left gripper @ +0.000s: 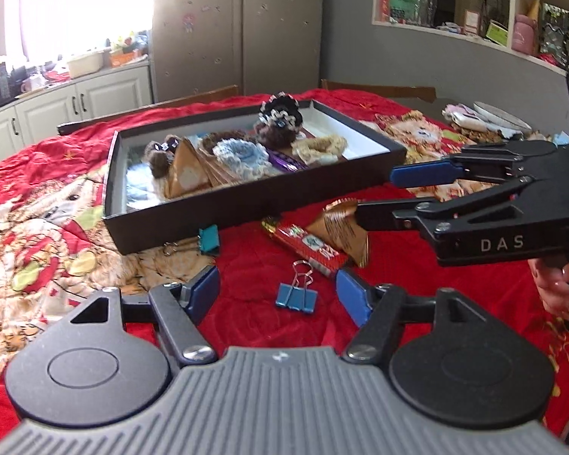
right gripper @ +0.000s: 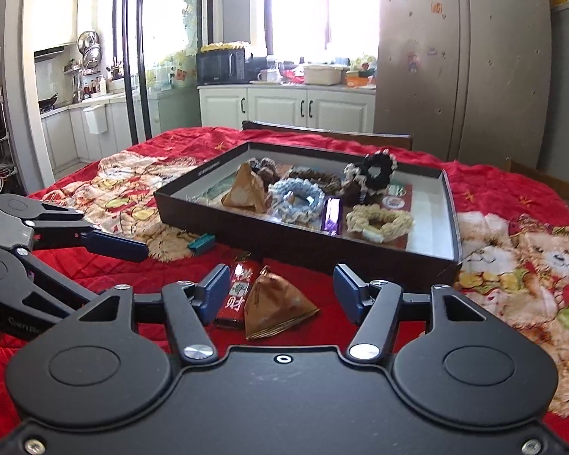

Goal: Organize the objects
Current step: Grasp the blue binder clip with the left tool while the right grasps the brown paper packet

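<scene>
the black tray (right gripper: pixel 428 259) serves as the landmark: it already holds crocheted rings, a purple bar and one gold pyramid packet, so the loose things in front of its near wall look like what remains to sort.

just before that near wall lie a gold pyramid packet (right gripper: pixel 275 309) and, touching its left side, a red snack bar (right gripper: pixel 236 295). the right gripper (right gripper: pixel 280 294) hangs over these two with its jaws spread and nothing between the pads; the packet sits in the gap.

the packet is probably light, crinkly foil with air inside, so it should crush easily and slip; a gentle pinch across its upper seam or peak seems safest. the bar is stiffer and would take a grip across its narrow width.

nearer the camera than the tray's front wall, a blue binder clip (left gripper: pixel 296 295) lies on the red quilt (left gripper: pixel 417 303), and a teal binder clip (left gripper: pixel 208 239) rests against the wall itself. the left gripper (left gripper: pixel 277 292) stands wide apart and empty around the blue clip, which is hard, small and springy; its folded body offers the surest hold, better than the wire loops.
</scene>
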`<state>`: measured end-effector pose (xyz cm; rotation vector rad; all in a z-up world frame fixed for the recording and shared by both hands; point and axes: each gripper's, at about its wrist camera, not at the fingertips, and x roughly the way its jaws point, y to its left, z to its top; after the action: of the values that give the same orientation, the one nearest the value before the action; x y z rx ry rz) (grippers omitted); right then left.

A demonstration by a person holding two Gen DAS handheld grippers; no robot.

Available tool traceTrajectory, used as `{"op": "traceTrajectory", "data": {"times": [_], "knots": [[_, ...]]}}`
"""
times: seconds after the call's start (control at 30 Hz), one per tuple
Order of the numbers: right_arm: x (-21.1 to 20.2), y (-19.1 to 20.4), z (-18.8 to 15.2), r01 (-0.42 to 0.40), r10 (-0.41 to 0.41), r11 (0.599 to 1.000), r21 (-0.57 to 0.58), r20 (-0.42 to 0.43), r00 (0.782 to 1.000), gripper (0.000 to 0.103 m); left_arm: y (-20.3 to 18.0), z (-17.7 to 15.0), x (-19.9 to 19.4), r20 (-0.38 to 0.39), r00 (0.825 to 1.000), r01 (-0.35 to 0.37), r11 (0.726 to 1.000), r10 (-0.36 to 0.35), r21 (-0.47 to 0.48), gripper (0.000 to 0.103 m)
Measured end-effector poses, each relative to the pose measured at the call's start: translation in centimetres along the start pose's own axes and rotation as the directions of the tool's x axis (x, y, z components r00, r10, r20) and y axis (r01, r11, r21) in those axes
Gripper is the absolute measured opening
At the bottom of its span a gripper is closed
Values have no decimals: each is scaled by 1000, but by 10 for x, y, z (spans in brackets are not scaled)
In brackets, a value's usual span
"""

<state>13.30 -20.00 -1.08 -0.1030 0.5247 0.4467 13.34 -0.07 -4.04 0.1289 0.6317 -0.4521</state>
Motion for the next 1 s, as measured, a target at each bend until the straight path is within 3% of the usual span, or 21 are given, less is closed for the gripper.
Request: {"op": "traceTrajectory", "data": {"times": [0.3, 0.47, 0.87, 1.0], "knots": [[21, 6, -7, 9, -10, 1000, -29, -43, 999, 56, 1, -8, 17, -25, 999, 20, 1000, -20, 2, 79], [26, 7, -9, 10, -13, 999, -42, -56, 998, 51, 3, -8, 21, -30, 999, 31, 1000, -31, 0, 69], [40, 5, -9, 18, -21, 999, -46, -78, 997, 49, 3, -9, 24, -25, 999, 30, 1000, -30, 7, 49], [43, 1, -7, 5, -7, 1000, -21, -84, 996, 42, 3, -8, 24, -23, 999, 32, 999, -31, 10, 33]]}}
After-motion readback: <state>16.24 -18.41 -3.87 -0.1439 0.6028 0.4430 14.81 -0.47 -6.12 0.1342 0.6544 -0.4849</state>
